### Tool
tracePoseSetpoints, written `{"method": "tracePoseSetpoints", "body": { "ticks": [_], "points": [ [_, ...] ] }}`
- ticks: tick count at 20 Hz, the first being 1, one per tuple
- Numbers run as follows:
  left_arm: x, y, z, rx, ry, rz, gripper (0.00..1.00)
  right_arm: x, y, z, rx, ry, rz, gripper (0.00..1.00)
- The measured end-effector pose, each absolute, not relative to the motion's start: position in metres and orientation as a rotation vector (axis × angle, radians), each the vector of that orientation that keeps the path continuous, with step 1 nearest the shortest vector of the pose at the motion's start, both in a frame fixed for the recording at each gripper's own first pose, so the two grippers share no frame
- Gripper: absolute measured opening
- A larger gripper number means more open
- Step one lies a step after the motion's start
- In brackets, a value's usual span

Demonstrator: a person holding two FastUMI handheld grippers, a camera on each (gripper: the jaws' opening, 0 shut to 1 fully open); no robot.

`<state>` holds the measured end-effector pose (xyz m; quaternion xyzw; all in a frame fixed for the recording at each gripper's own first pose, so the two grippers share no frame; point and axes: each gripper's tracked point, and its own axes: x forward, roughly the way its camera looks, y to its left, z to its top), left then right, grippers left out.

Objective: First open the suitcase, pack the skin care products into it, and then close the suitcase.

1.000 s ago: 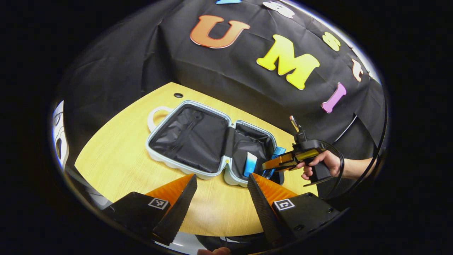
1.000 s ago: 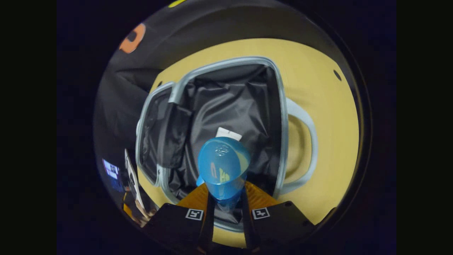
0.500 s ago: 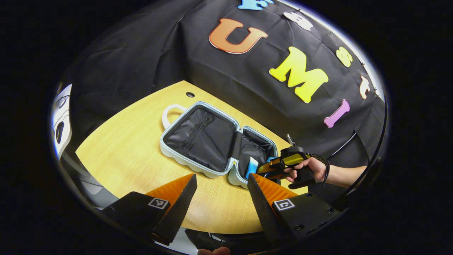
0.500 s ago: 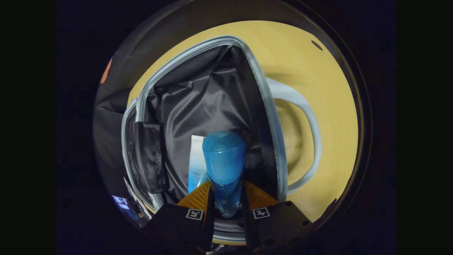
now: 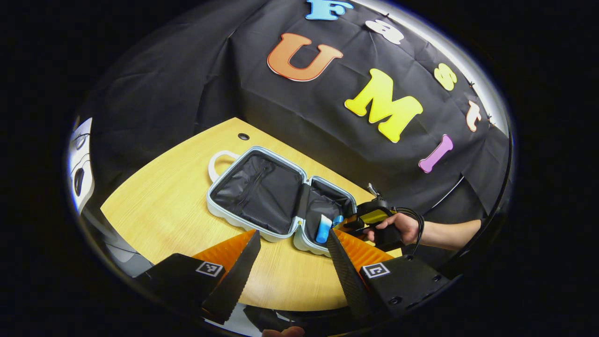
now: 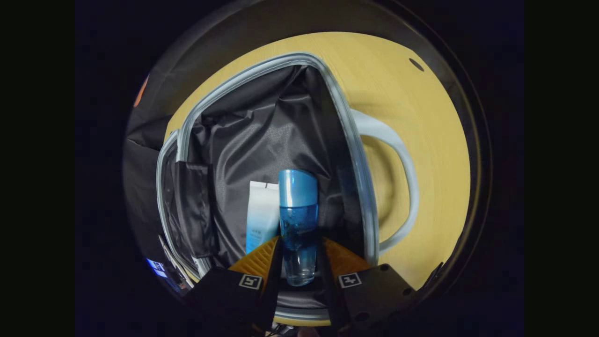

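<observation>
The suitcase (image 5: 262, 199) lies opened flat on the wooden table (image 5: 164, 201), both black-lined halves facing up, its pale loop handle (image 5: 217, 161) pointing toward the far table edge. In the right gripper view the suitcase (image 6: 327, 93) rim frames one half's lining, and the handle (image 6: 398, 187) arcs over the table (image 6: 421, 117) to the right. A blue bottle (image 6: 298, 220) with a blue cap lies lengthwise inside that half, cap away from the camera. The right gripper (image 6: 299, 255) has a finger on either side of the bottle's lower, clear part; whether both still press on it is hard to judge, since the contact lines fall in shadow. Just beside the bottle, to its left, lies a white-and-blue tube (image 6: 259, 217), its lower end hidden behind a finger.

From the left gripper view the tube (image 5: 323, 229) and a sliver of the bottle (image 5: 338, 220) show in the near half, the rest blocked by the right gripper (image 5: 348, 224) and the hand (image 5: 398, 227) holding it. The left gripper (image 5: 292, 245) hovers above the table's near edge, jaws spread wide and holding nothing.
</observation>
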<state>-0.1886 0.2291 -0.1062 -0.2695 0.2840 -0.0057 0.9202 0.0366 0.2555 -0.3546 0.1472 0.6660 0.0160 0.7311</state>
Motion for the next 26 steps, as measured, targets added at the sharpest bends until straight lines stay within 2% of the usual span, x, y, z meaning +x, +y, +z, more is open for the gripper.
{"method": "tracePoseSetpoints", "body": {
  "ticks": [2, 4, 6, 7, 8, 10, 11, 12, 14, 17, 19, 20, 21, 26],
  "points": [
    [-0.190, 0.231, -0.106, -0.546, 0.573, -0.012, 0.92, 0.034, 0.257, -0.345, 0.339, 1.443, 0.050, 0.44],
    [-0.189, 0.234, -0.106, -0.537, 0.560, -0.012, 0.92, 0.028, 0.255, -0.332, 0.290, 1.410, 0.080, 0.57],
    [-0.181, 0.237, -0.106, -0.559, 0.530, -0.016, 0.93, 0.025, 0.254, -0.314, 0.241, 1.339, 0.135, 0.64],
    [-0.176, 0.243, -0.107, -0.569, 0.510, -0.006, 0.92, 0.024, 0.252, -0.302, 0.212, 1.288, 0.169, 0.63],
    [-0.171, 0.252, -0.109, -0.581, 0.491, 0.004, 0.92, 0.025, 0.249, -0.289, 0.178, 1.226, 0.209, 0.68],
    [-0.157, 0.276, -0.118, -0.609, 0.460, 0.038, 0.92, 0.021, 0.239, -0.260, 0.081, 1.090, 0.317, 0.68],
    [-0.148, 0.290, -0.127, -0.617, 0.452, 0.055, 0.92, 0.018, 0.232, -0.243, 0.020, 1.001, 0.373, 0.63],
    [-0.138, 0.306, -0.139, -0.628, 0.456, 0.079, 0.92, 0.016, 0.226, -0.229, -0.028, 0.929, 0.411, 0.69],
    [-0.119, 0.339, -0.166, -0.644, 0.476, 0.132, 0.92, 0.009, 0.215, -0.196, -0.087, 0.805, 0.463, 0.69],
    [-0.087, 0.384, -0.205, -0.615, 0.506, 0.208, 0.92, -0.006, 0.193, -0.163, -0.077, 0.705, 0.447, 0.69],
    [-0.064, 0.403, -0.220, -0.620, 0.522, 0.224, 0.92, -0.023, 0.178, -0.157, -0.046, 0.728, 0.431, 0.69],
    [-0.054, 0.413, -0.228, -0.623, 0.532, 0.236, 0.82, -0.031, 0.171, -0.159, -0.032, 0.755, 0.432, 0.69],
    [-0.044, 0.422, -0.238, -0.633, 0.545, 0.240, 0.93, -0.036, 0.162, -0.158, -0.014, 0.769, 0.420, 0.69],
    [-0.004, 0.436, -0.281, -0.669, 0.637, 0.230, 0.89, -0.041, 0.117, -0.163, 0.062, 0.827, 0.303, 0.69]
  ]
}}
